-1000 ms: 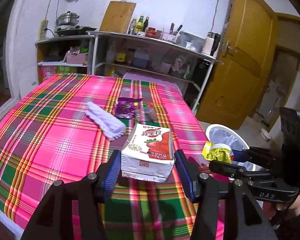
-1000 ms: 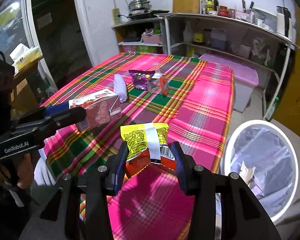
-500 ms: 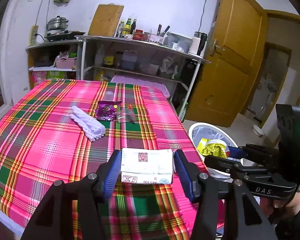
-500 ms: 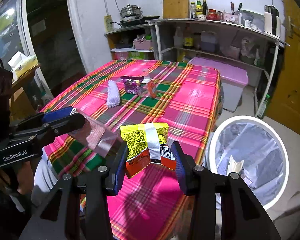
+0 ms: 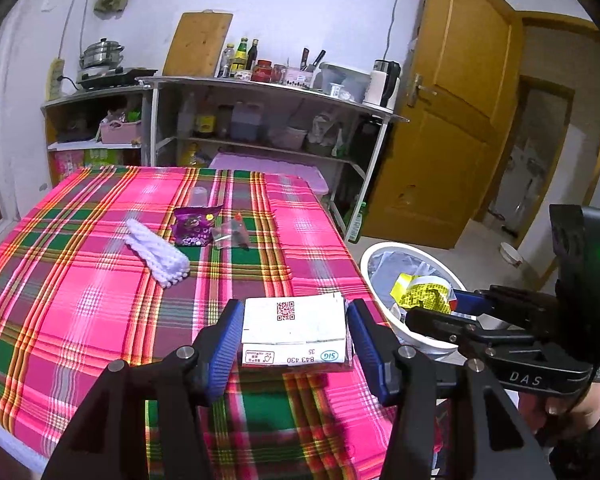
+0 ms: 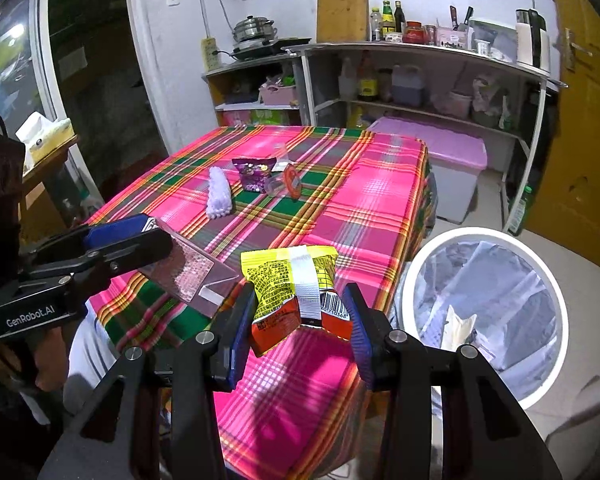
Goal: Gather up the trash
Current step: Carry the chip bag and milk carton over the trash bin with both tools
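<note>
My left gripper (image 5: 294, 338) is shut on a white milk carton (image 5: 294, 334), held above the near right part of the plaid table; the carton also shows in the right wrist view (image 6: 188, 276). My right gripper (image 6: 298, 322) is shut on a yellow and red snack wrapper (image 6: 292, 294), held over the table's near right corner, beside the white trash bin (image 6: 486, 236). In the left wrist view the wrapper (image 5: 422, 294) hangs in front of the bin (image 5: 366, 276). A purple snack bag (image 5: 194, 228), a clear wrapper (image 5: 230, 234) and a white bundle (image 5: 158, 254) lie mid-table.
The table (image 5: 80, 300) has a pink plaid cloth. The lined bin holds some trash (image 6: 460, 326). Shelves (image 5: 260, 120) with bottles and pots stand behind the table. A pink lidded box (image 6: 444, 148) sits on the floor. A yellow door (image 5: 448, 120) is at the right.
Both grippers have lifted and drawn back from the table with their loads. The carton has tipped so its bottom faces the left camera. The bin now shows more fully on the right.
</note>
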`<state>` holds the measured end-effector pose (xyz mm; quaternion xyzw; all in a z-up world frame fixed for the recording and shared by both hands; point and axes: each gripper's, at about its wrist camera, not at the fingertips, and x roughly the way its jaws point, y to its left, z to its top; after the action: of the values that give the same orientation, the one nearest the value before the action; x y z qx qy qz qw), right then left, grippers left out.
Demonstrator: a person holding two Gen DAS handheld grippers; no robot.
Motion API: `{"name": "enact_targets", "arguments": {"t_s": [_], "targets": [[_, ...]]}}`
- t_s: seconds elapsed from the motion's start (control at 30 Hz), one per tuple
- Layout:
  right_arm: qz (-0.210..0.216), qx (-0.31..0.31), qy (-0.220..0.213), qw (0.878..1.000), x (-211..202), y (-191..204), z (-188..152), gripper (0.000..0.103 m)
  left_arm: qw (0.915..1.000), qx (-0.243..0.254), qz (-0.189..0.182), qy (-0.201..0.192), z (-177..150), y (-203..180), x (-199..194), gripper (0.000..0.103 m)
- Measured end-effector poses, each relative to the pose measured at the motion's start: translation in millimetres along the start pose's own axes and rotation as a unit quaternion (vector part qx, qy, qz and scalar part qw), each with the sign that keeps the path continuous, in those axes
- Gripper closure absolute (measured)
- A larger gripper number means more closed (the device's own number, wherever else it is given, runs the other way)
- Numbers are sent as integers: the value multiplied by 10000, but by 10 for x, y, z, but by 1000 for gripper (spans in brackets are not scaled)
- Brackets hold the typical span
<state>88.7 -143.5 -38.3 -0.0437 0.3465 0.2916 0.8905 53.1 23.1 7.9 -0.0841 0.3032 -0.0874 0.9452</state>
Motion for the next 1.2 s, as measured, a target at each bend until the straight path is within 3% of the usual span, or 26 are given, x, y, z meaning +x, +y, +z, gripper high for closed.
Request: {"name": "enact_targets", "arguments": {"t_s": [0.67,1.2], "targets": [[-212,426,-191,9987,-292,-376,-182,59,9989,396,-238,100,101,-459,154,49],[-609,913,-283,9936,-501,-881,-335,59,9952,696,-647,251,208,-935,471,49]]}}
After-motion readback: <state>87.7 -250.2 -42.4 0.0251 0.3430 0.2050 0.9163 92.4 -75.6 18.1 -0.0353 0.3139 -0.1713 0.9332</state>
